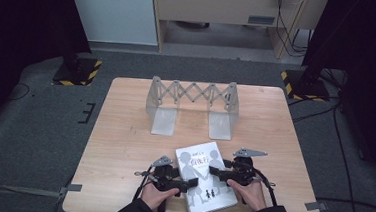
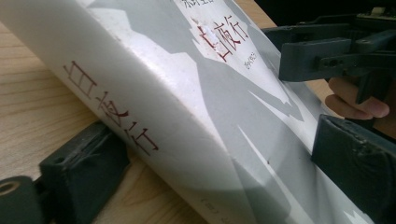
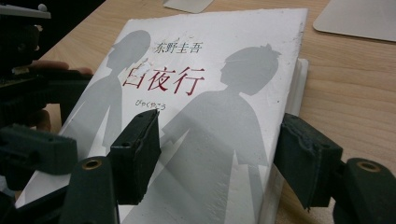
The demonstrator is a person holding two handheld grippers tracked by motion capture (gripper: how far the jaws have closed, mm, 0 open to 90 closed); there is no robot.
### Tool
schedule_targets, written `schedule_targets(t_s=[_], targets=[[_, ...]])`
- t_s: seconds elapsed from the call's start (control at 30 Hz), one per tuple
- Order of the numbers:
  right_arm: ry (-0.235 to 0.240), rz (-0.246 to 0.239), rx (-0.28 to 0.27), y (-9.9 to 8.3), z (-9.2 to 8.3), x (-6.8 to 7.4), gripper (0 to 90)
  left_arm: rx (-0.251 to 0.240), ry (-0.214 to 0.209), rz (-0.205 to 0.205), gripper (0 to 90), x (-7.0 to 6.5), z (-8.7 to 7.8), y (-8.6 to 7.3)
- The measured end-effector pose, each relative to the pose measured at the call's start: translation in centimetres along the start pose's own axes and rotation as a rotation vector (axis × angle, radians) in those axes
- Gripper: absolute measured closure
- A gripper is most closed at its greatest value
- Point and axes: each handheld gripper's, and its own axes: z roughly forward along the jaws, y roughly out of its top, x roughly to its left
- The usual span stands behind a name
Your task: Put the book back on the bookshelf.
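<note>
Pale wooden table (image 1: 124, 131) on dark grey carpet carries the work, with dark stands at its far corners. At its near edge the left gripper (image 1: 186, 184) has its jaws apart on either side of the spine of a white book (image 1: 204, 180): in the left gripper view one pad sits low against the spine at table level and the other lies over the cover, and whether they press the book cannot be told. The right gripper (image 1: 213, 171) comes in from the book's other side with its jaws also apart, one pad above the cover and one beside the page edge, neither plainly touching. The book lies flat with its grey-silhouette cover and red title facing up, slightly turned on the table. Farther back, near the middle of the table, stands a grey metal expanding rack (image 1: 192, 104), well apart from the book.
</note>
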Motion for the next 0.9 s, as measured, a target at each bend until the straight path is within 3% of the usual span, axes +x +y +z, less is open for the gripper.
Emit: schedule_targets(t_s=[0.1, 0.2, 0.3, 0.63, 0.7, 0.8, 0.9], targets=[[0.001, 0.006, 0.002, 0.0, 0.0, 0.1, 33.9, -0.007, -0.013, -0.012, 2.3, 0.2, 0.0, 0.0], [0.003, 0.014, 0.002, 0.0, 0.1, 0.0, 33.9, -0.015, -0.041, -0.057, 0.0, 0.4, 0.0, 0.1], [0.001, 0.019, 0.003, 0.0, 0.1, 0.0, 34.0, -0.012, -0.029, -0.044, 10.4, 0.9, -0.4, 0.2], [0.002, -0.001, -0.012, 0.0, 0.1, 0.3, 35.8, 0.032, -0.03, -0.048, 12.6, 1.0, -0.7, 0.6], [0.004, 0.003, -0.018, 0.0, 0.1, 0.3, 36.7, 0.033, -0.037, -0.043, 12.8, 0.9, -0.8, 0.7], [0.032, 0.015, -0.032, 0.1, -0.2, 0.2, 38.4, 0.035, -0.088, -0.052, 15.4, 0.7, -1.0, 0.9], [0.044, 0.014, -0.047, 0.2, -0.5, 0.3, 38.5, 0.022, -0.086, -0.021, 16.0, 0.4, -1.0, 1.1]])
